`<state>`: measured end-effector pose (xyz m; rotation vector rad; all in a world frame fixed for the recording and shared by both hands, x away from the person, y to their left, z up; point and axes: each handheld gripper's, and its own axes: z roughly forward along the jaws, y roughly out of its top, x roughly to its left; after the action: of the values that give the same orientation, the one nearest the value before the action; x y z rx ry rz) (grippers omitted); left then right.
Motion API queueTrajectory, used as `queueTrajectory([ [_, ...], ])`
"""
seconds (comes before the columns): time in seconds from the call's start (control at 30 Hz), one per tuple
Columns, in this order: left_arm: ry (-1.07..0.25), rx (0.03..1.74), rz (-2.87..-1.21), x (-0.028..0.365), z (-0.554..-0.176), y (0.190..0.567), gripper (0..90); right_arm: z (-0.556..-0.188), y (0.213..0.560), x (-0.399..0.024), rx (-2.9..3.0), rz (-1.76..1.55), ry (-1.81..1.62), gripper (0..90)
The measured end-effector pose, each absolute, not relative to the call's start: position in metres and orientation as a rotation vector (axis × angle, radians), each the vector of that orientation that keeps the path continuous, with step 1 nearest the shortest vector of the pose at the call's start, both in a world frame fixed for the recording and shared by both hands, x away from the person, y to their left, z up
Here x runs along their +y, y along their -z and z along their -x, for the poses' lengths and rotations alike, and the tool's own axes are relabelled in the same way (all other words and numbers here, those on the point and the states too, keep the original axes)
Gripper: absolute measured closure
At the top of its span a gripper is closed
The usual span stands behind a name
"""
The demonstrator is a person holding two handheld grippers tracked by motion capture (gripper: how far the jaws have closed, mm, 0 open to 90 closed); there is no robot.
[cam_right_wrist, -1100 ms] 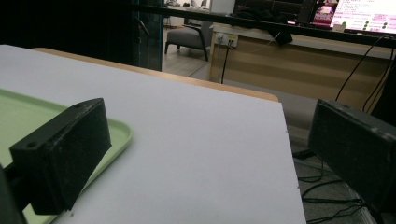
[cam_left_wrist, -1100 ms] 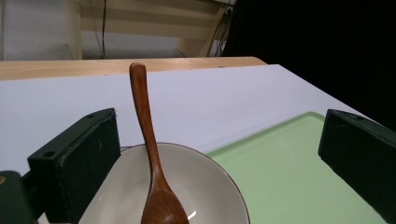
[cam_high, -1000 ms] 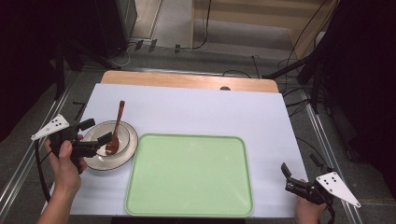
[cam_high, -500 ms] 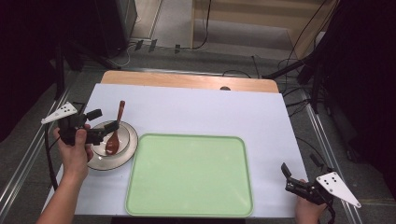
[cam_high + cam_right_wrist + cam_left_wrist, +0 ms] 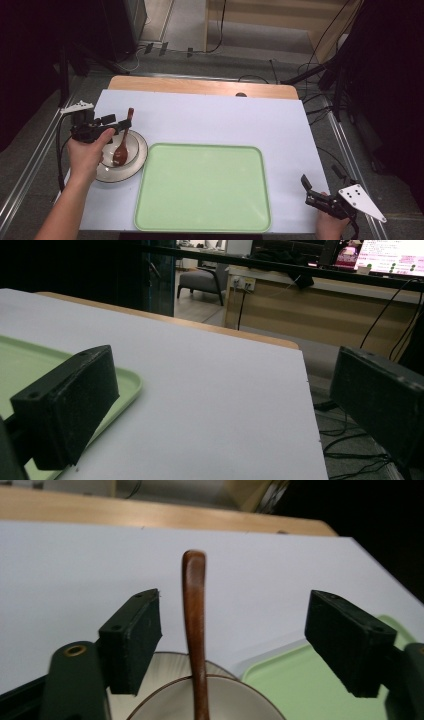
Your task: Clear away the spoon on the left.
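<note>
Left gripper closing around wooden spoon handle, pads not touching, right gripper spread

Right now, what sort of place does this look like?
Probably a lab or office test bench: a white-topped table with loose black floor cables, a lit computer screen and grey office chair behind.

It looked like a lab: black cables ran over the grey floor, beside a lit computer screen.

Left gripper closing, right gripper open.
</note>
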<state>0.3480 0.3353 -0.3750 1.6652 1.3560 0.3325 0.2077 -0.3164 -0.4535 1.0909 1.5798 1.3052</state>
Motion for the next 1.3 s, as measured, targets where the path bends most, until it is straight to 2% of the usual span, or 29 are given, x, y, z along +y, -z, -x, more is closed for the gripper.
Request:
queueTrajectory([
  [0.1, -0.316, 1.407, -1.679, 0.333, -0.356, 0.380, 36.9, -0.208, 0.454, -0.317, 1.579, -1.091, -1.307, 0.0],
  [0.17, -0.301, 1.416, -1.682, 0.332, -0.358, 0.381, 39.2, -0.208, 0.454, -0.317, 1.579, -1.090, -1.307, 0.0],
  [0.2, -0.300, 1.430, -1.684, 0.331, -0.360, 0.382, 44.9, -0.208, 0.454, -0.317, 1.579, -1.091, -1.308, 0.0],
  [0.3, -0.258, 1.469, -1.709, 0.328, -0.366, 0.386, 47.4, -0.207, 0.454, -0.317, 1.578, -1.091, -1.308, 0.0],
  [0.4, -0.240, 1.522, -1.729, 0.327, -0.371, 0.390, 55.5, -0.207, 0.453, -0.317, 1.577, -1.091, -1.310, 0.0],
  [0.57, -0.207, 1.549, -1.748, 0.327, -0.374, 0.393, 61.2, -0.207, 0.454, -0.317, 1.577, -1.091, -1.310, 0.0],
  [0.73, -0.216, 1.549, -1.790, 0.326, -0.373, 0.394, 77.9, -0.208, 0.454, -0.317, 1.580, -1.090, -1.307, 0.0],
  [0.77, -0.221, 1.523, -1.842, 0.323, -0.373, 0.395, 78.6, -0.207, 0.454, -0.317, 1.579, -1.090, -1.308, 0.0],
  [0.97, -0.275, 1.450, -1.873, 0.319, -0.369, 0.389, 80.3, -0.207, 0.454, -0.316, 1.580, -1.090, -1.307, 0.0],
  [1.1, -0.255, 1.408, -1.881, 0.319, -0.367, 0.385, 85.5, -0.207, 0.454, -0.317, 1.578, -1.091, -1.309, 0.0],
  [1.3, -0.350, 1.378, -1.843, 0.319, -0.359, 0.375, 85.7, -0.207, 0.454, -0.317, 1.579, -1.090, -1.309, 0.0],
])
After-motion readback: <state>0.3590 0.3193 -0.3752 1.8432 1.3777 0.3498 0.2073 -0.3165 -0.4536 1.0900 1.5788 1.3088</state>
